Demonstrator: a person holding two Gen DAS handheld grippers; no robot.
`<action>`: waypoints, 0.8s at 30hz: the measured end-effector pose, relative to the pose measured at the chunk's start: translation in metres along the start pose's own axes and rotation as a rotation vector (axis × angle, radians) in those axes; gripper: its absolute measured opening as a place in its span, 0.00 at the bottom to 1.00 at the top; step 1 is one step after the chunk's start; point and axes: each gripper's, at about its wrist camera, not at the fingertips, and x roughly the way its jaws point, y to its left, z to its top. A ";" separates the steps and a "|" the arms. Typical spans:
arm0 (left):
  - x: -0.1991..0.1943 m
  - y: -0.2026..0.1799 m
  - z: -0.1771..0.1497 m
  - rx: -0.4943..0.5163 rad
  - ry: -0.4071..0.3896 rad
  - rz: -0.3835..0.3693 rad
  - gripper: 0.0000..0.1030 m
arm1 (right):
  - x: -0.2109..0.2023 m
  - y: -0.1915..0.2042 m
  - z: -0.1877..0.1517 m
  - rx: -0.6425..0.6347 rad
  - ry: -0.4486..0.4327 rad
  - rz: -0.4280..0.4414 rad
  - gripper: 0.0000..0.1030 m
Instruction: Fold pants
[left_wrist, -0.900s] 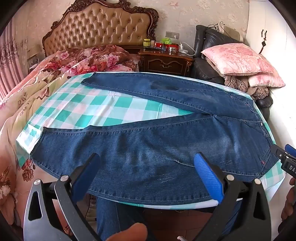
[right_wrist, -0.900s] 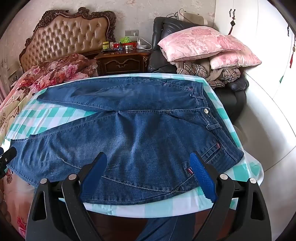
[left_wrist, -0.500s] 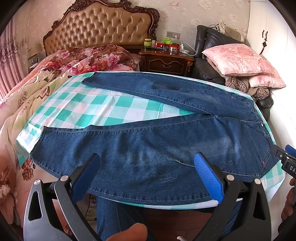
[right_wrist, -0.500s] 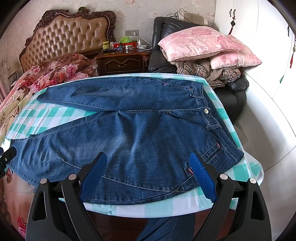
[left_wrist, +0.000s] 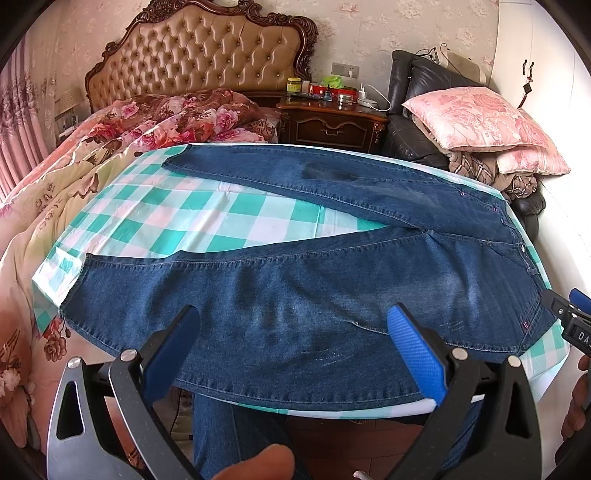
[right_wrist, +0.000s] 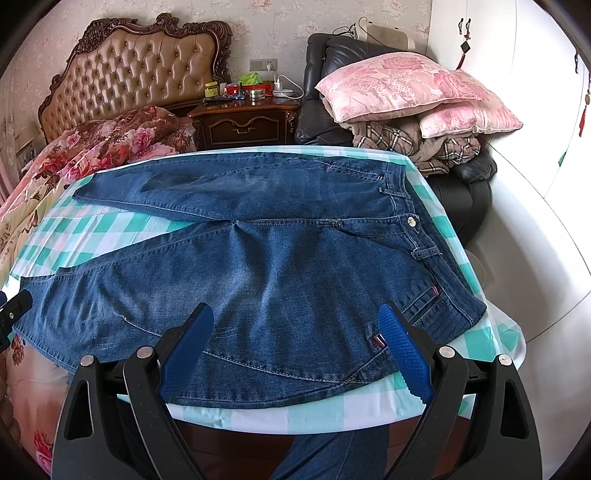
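Blue jeans (left_wrist: 295, 291) lie flat on a table with a green-and-white checked cloth (left_wrist: 207, 221), legs spread apart towards the left, waistband at the right; they also show in the right wrist view (right_wrist: 280, 273). My left gripper (left_wrist: 293, 332) is open and empty, held above the near leg at the table's front edge. My right gripper (right_wrist: 295, 332) is open and empty above the hip area, near the front pocket (right_wrist: 424, 306). The right gripper's tip shows at the right edge of the left wrist view (left_wrist: 570, 317).
A bed with floral bedding (left_wrist: 110, 140) lies to the left behind the table. A wooden nightstand (left_wrist: 332, 122) with small items stands behind. A black armchair (right_wrist: 465, 177) piled with pink pillows (right_wrist: 406, 85) is at the back right. A white wall (right_wrist: 517, 221) is at the right.
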 end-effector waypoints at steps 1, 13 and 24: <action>0.001 0.000 0.000 -0.001 0.000 0.000 0.98 | 0.000 0.000 0.000 0.000 0.000 0.000 0.85; 0.001 -0.001 0.000 -0.002 0.002 0.002 0.98 | 0.002 0.001 -0.002 -0.002 0.000 -0.002 0.85; 0.003 0.000 -0.001 -0.006 0.003 -0.003 0.98 | 0.008 -0.001 -0.005 0.007 0.017 0.010 0.85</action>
